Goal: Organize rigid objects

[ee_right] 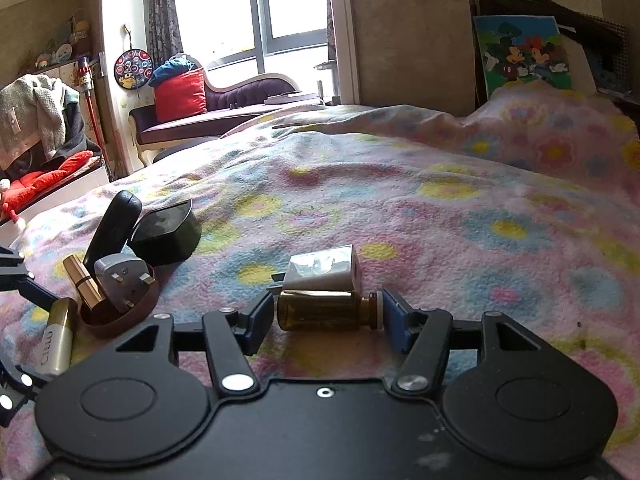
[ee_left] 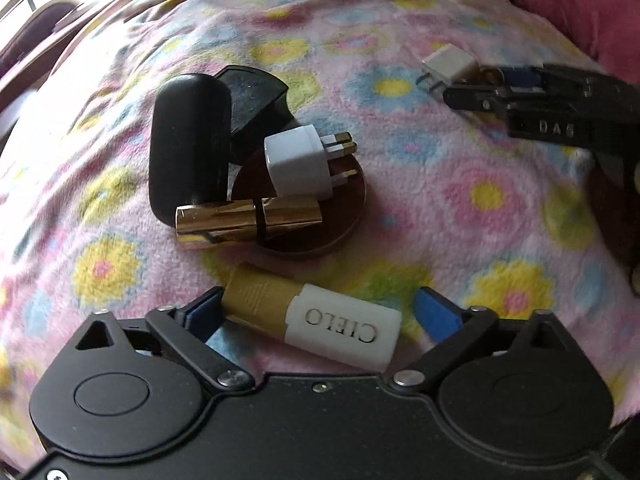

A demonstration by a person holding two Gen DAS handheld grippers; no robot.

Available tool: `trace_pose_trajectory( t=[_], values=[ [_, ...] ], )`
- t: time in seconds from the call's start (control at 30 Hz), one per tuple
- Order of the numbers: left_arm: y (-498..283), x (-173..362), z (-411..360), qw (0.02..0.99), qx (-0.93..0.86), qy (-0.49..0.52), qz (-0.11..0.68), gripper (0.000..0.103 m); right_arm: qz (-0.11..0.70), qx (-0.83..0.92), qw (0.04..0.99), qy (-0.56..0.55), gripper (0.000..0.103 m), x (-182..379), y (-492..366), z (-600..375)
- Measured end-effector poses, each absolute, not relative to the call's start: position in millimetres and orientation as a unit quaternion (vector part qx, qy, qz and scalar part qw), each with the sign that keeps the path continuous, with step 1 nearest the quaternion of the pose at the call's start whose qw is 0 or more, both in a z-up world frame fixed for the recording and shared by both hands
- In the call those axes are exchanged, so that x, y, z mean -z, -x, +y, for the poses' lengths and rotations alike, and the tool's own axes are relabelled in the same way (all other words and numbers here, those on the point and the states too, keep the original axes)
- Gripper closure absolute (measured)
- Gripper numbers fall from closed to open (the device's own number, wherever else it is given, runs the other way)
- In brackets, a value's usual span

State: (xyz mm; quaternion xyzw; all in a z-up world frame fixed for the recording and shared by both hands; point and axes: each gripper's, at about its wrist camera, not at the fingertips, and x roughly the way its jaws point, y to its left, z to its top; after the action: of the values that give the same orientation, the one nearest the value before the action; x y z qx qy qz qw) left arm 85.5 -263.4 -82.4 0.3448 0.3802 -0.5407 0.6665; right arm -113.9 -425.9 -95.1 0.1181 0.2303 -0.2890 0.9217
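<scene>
Floral blanket (ee_left: 400, 160) is bearing our brown dish (ee_left: 320, 236), already gathering several items. We are spreading our left gripper (ee_left: 320, 312) around the CIELO tube (ee_left: 320, 316); right gripper (ee_right: 328, 316) is bracketing the amber bottle (ee_right: 320, 312), grip uncertain.

Brown round dish (ee_left: 320, 236) on the bed blanket: white UK plug adapter (ee_left: 292, 164) inside, prongs sideways; gold lipstick (ee_left: 248, 220) across the rim; black oval case (ee_left: 188, 140) leaning on it. Black box (ee_right: 168, 232) just behind. Gold-and-white CIELO tube (ee_left: 316, 312) flat nearby. Amber vial (ee_right: 324, 312) on its side, small white adapter (ee_right: 324, 268) touching it.
</scene>
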Motion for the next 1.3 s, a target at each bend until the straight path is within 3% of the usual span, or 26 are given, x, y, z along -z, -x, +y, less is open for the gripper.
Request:
trace_pose_trajectory(
  t=[0.07,0.17,0.23,0.57,0.93,1.3],
  values=[
    [-81.6,80.3,-260.8,0.681,0.528,-0.325,0.391,0.019,0.230,0.289,0.922,-0.118,0.043,95.1,113.7,-425.7],
    [-75.7,77.5,-255.1,0.707,0.490,-0.305,0.409,0.019,0.231,0.290,0.922,-0.116,0.044,95.6,113.1,-425.3],
    [-71.6,76.2,-253.4,0.724,0.463,-0.292,0.420,0.019,0.228,0.295,0.921,-0.118,0.050,95.8,114.1,-425.8],
    [-62.0,56.1,-238.5,0.759,0.357,-0.227,0.494,0.020,0.224,0.291,0.921,-0.132,0.050,94.7,116.1,-429.8],
    [-42.5,-14.8,-160.8,0.820,0.254,-0.156,0.489,0.020,0.242,0.291,0.916,-0.135,0.050,89.2,112.6,-431.8],
    [-28.5,-32.3,-58.9,0.860,0.161,-0.091,0.476,0.020,0.297,0.259,0.900,-0.188,0.051,56.4,127.4,-407.2]
  ],
)
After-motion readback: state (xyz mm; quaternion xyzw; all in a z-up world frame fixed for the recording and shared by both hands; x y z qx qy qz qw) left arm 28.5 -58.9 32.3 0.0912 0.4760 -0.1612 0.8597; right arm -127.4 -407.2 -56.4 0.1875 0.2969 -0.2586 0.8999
